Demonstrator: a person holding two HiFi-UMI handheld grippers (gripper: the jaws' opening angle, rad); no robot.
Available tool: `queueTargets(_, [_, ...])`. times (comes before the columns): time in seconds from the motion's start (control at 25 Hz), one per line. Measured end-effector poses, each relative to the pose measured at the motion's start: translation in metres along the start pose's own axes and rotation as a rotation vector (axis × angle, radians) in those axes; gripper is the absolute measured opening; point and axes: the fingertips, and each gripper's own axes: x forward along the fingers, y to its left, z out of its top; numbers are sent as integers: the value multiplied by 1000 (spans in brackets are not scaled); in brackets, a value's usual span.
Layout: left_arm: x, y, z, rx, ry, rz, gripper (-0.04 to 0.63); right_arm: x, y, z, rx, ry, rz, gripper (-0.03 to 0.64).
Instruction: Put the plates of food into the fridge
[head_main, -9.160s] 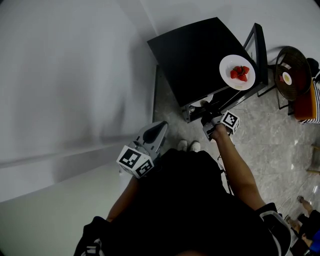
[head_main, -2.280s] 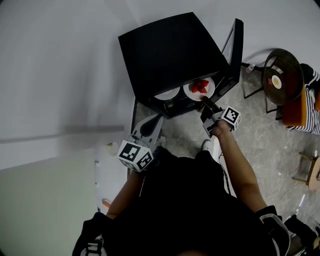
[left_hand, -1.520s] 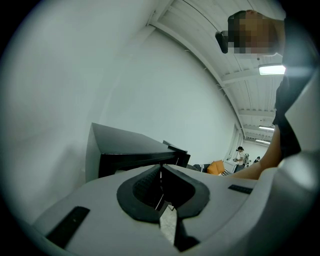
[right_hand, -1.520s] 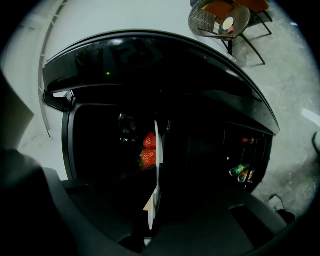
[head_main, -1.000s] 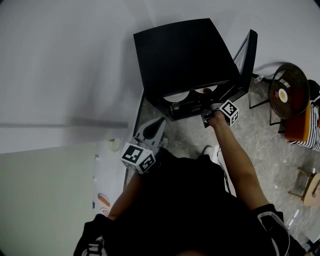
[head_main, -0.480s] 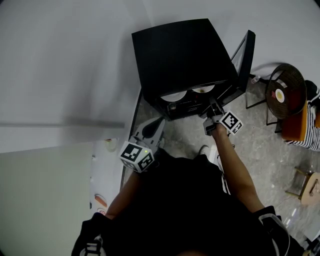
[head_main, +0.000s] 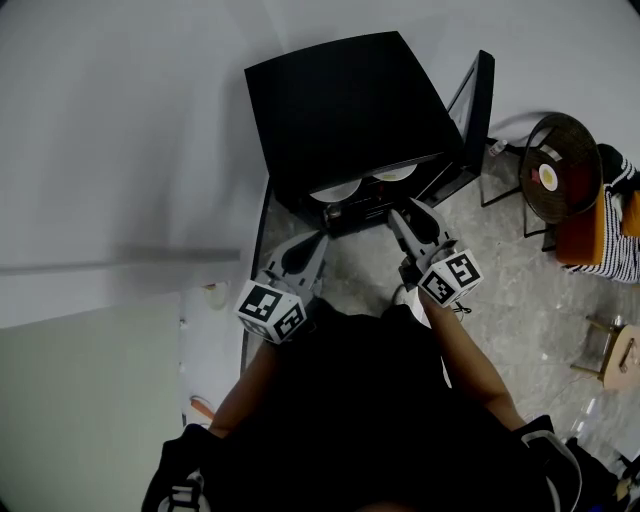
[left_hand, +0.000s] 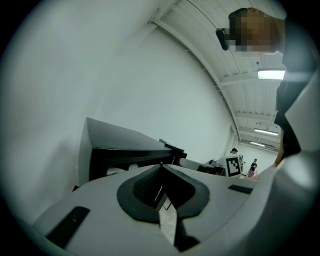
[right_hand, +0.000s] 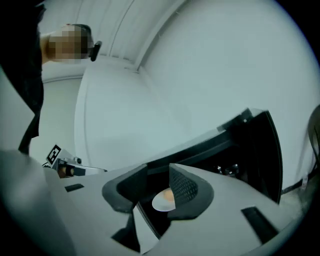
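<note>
The fridge (head_main: 340, 110) is shown with its door (head_main: 478, 100) swung aside to the right, so that its open front is approached straight across the bare floor (head_main: 362, 258). The shelf in view is largely taken up by a left plate (head_main: 337, 190) and a right plate (head_main: 395, 174) set side by side. The left flank is closed off by the wall (head_main: 120, 130), while the round table (head_main: 560, 165) is kept well apart on the right.

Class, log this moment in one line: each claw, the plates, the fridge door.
right claw: jaws just opened, empty, outside fridge; left claw: shut, empty; plates: both inside fridge; door: open
</note>
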Motion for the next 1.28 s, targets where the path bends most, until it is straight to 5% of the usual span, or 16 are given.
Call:
queueTargets(0.56, [-10,27,14,19,-6,-165,25,26,122,49,-426,-43,3,114])
queueTargets(0.92, [-43,49,18,68,96,-350,25,44,175,29,-398,-83,-201,114])
queueTargets(1.28, [-66,17,40,103,56,-416,25,31,205,40,-389,-112,-235,114])
